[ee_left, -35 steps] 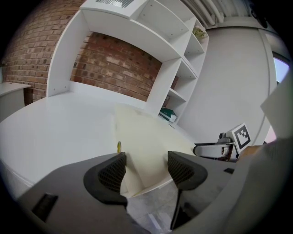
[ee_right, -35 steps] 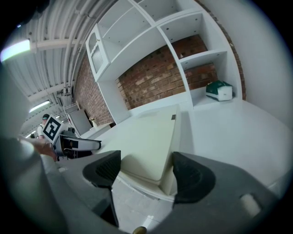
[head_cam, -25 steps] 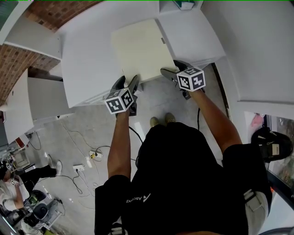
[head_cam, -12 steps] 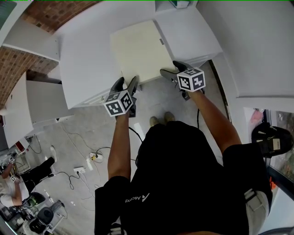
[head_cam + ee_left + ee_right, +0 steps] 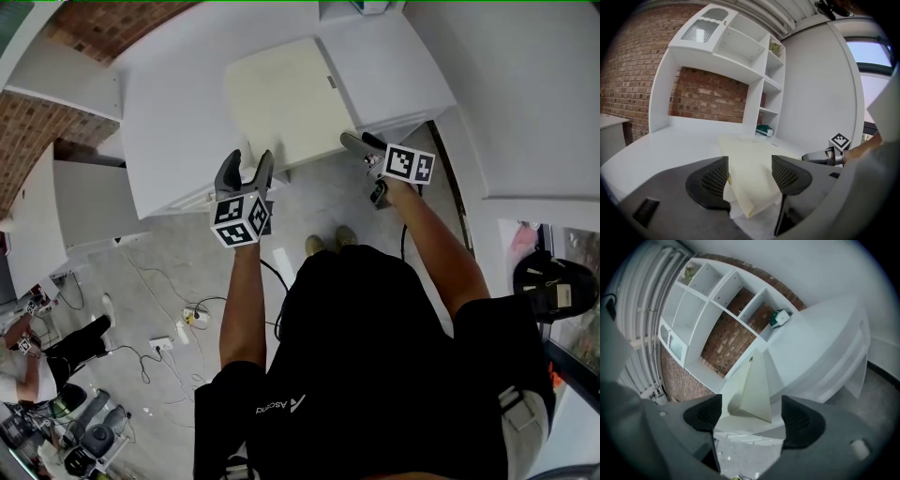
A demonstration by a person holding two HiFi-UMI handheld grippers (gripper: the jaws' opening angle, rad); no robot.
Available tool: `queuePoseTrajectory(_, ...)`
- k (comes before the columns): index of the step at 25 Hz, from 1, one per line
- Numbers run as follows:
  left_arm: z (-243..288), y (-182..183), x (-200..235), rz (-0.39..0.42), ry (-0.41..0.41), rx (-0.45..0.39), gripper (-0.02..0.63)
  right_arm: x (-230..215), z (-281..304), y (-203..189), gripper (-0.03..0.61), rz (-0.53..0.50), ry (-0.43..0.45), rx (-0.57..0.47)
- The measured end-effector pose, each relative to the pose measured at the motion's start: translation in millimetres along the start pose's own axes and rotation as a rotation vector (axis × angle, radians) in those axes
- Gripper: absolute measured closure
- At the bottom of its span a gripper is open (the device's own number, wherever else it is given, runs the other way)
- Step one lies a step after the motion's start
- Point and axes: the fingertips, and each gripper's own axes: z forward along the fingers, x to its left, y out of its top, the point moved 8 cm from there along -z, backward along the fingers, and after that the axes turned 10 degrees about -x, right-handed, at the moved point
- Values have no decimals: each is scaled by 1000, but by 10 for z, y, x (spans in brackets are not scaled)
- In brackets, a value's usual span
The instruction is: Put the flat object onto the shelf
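White shelf bears one flat cream object.

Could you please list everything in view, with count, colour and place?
flat object: one, cream, lying on the counter's front part.
counter: one, white, below the shelf unit.
shelf unit: one, white, against the brick wall.
small item: one, green-white, in a low cubby.
cables: several, dark, on the grey floor.
bystander: one, partly seen, head view's lower left.
left gripper: one, dark grey, open, near the flat object's front edge.
right gripper: one, dark grey, open, beside its front corner.
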Motion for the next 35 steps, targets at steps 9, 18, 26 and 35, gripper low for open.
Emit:
queuePoseTrajectory(9,-126,125,-104,61,13,-70,562,-111,70,-199,158,411,19,-147)
queuePoseTrajectory(18,-219,139,-100,59,24,-82,615,-57,268,-397,158,559,67,-168)
queuePoseTrajectory(26,-304,102,-49,47,47,-76,615,17,370,-496,182,636,80,-198)
queuePoseTrajectory(35,-327,85,-18,38,60,-76,615,-20,305,-512,287,656,127,-216)
